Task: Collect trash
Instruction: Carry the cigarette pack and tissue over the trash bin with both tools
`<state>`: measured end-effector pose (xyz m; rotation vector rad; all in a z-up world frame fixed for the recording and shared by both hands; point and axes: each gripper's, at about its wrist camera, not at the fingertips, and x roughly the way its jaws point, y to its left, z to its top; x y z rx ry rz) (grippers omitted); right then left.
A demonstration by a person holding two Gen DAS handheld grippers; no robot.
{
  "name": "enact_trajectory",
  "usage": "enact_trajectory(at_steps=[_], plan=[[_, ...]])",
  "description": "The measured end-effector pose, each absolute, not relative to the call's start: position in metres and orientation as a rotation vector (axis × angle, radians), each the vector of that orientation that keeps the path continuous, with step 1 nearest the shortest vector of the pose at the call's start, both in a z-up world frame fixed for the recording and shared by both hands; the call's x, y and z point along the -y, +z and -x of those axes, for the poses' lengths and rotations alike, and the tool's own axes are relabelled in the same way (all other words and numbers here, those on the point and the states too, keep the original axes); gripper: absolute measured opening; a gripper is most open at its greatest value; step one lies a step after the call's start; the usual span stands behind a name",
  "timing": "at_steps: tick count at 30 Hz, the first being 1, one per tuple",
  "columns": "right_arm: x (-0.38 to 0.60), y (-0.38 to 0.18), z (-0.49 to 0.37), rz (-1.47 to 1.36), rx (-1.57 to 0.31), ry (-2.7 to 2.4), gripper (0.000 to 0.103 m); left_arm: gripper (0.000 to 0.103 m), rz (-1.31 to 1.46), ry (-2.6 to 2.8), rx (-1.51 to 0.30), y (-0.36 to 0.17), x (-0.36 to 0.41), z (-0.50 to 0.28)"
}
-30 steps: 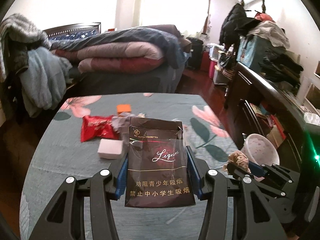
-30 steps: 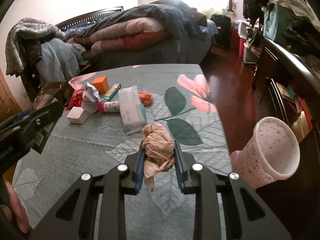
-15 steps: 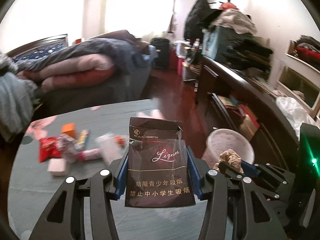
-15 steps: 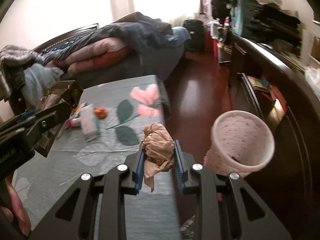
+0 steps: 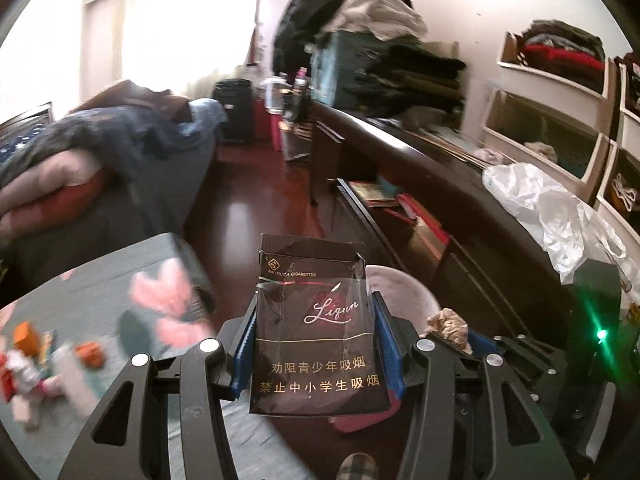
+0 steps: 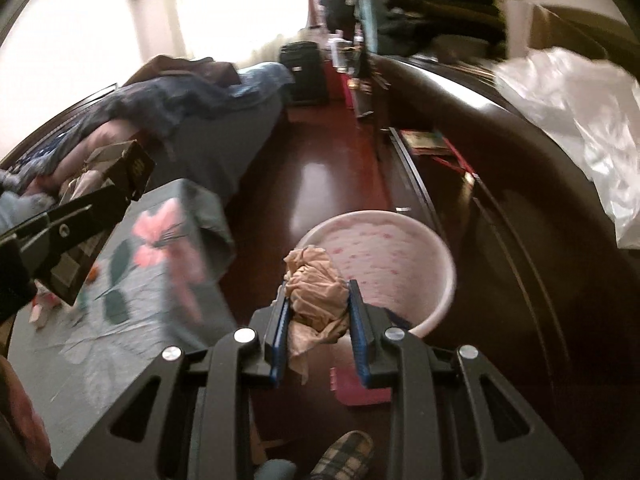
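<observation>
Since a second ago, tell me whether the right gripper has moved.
Yes. The right gripper, shut on the crumpled tissue, swung off the flowered table toward the pink bin, which now sits just beyond its fingers.

Dark cigarette pack [image 5: 316,328] upright, crumpled beige wad [image 6: 316,292] before pink bin [image 6: 400,248]

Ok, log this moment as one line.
left tongs: shut on cigarette pack | right tongs: shut on crumpled tissue | pink bin: just ahead, nothing dropped yet

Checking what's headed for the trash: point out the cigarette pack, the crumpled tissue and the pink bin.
cigarette pack [image 5: 316,332]: left wrist view, front face.
crumpled tissue [image 6: 316,290]: right wrist view, middle.
pink bin [image 6: 450,276]: right wrist view, rim.
</observation>
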<state>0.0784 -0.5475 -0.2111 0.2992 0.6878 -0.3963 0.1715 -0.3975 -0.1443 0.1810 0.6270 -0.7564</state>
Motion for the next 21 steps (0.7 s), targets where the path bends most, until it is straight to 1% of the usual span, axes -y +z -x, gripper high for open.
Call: enact_trajectory(at_steps=[9,17,19,20,21], plan=[[0.598,-0.249,-0.103,-0.334,-0.705,-0.449,0.028,0.052,-0.206,-0.863,-0.721,-0.187,0.468,-0.207],[0.614,-0.274,-0.123,-0.34,-0.718,-0.451,0.028,0.052,-0.21,-0.91,-0.798,-0.214,0.503,-0.227],[0.616,-0.279,-0.127,-0.339,-0.719,-0.458,0.031,0.053,-0.212,-0.913,-0.798,-0.218,0.51,-0.23],[0.618,-0.281,-0.127,-0.34,-0.714,-0.462,0.033,0.058,-0.214,-0.916,-0.793,-0.218,0.513,-0.231],[0.62,-0.283,-0.129,-0.342,-0.707,-0.467,0.039,0.061,-0.219,-0.917,-0.786,-0.219,0.515,-0.232]])
